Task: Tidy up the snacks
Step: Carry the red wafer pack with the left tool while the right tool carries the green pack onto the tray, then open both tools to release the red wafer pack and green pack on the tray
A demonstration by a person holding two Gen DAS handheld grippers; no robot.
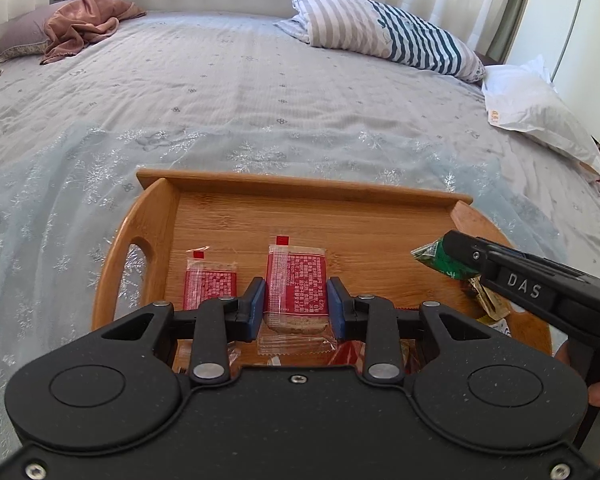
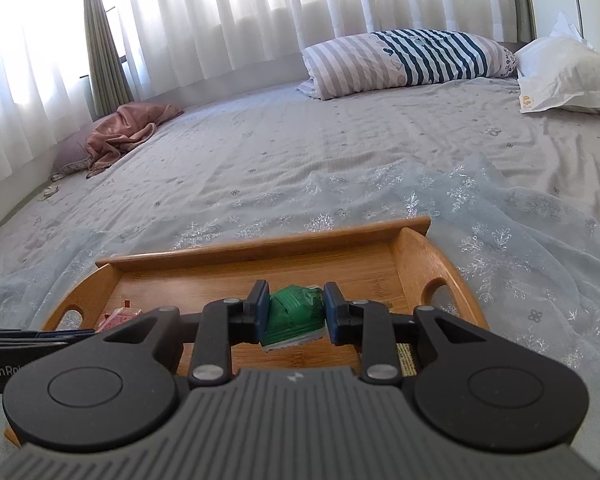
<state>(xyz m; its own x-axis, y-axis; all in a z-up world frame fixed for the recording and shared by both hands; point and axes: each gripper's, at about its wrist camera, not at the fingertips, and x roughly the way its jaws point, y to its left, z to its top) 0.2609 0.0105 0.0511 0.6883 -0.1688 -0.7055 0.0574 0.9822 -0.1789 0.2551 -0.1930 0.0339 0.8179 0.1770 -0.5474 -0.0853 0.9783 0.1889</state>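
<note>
Both grippers loaded over the wooden tray (image 1: 300, 188)

The left gripper (image 1: 296, 306) clamps a red packet (image 1: 300, 288) between its pads, long axis pointing away up the frame – a second red packet (image 1: 210, 286) lies flat just left. The right gripper (image 2: 296, 312) pinches a green packet (image 2: 296, 314), lower centre.

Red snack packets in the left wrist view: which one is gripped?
The larger red clear-wrapped packet, clamped between the left hand-held gripper pads; the smaller red packet lies free beside it.

red snack packet (image 1: 296, 288): clamped upright over wooden tray (image 1: 300, 184) | green snack packet (image 2: 294, 314): clamped, crumpled
</note>
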